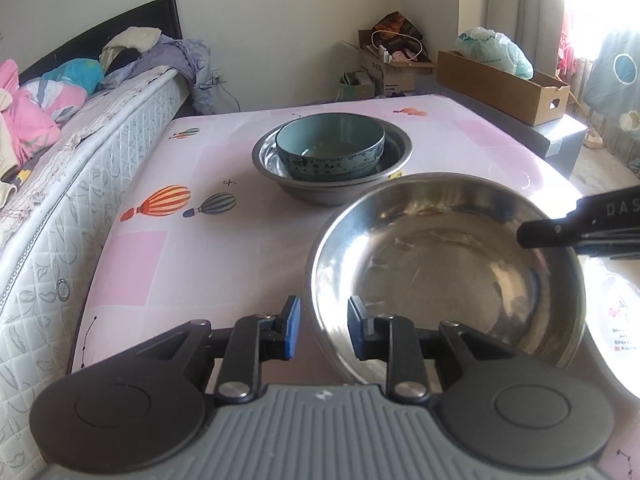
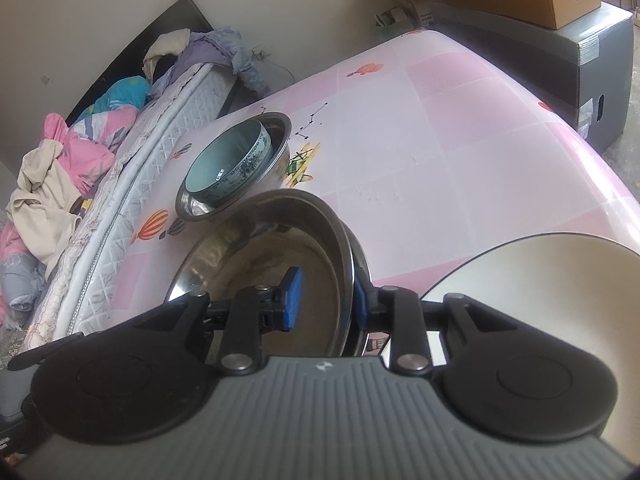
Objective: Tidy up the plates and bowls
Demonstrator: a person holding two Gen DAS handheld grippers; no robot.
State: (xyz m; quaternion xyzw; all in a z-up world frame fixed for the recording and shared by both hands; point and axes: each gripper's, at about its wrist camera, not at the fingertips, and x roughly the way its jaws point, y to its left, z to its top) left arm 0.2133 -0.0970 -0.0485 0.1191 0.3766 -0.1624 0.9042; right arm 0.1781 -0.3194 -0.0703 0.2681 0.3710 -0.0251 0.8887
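The wide shiny steel basin sits on the pink balloon-print surface. Both claws straddle its rim, jaws slightly apart: left claw at the near edge, right claw opposite. Beyond the basin, a teal ceramic bowl nests in a second steel basin. A white plate lies just beside the basin.

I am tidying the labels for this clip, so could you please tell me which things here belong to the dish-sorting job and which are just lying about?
Job:
- near steel bowl, its rim between both grippers' fingers
- teal bowl
- far steel bowl holding it
- white plate

Lying about:
- cardboard box
- plastic bag
- bedding
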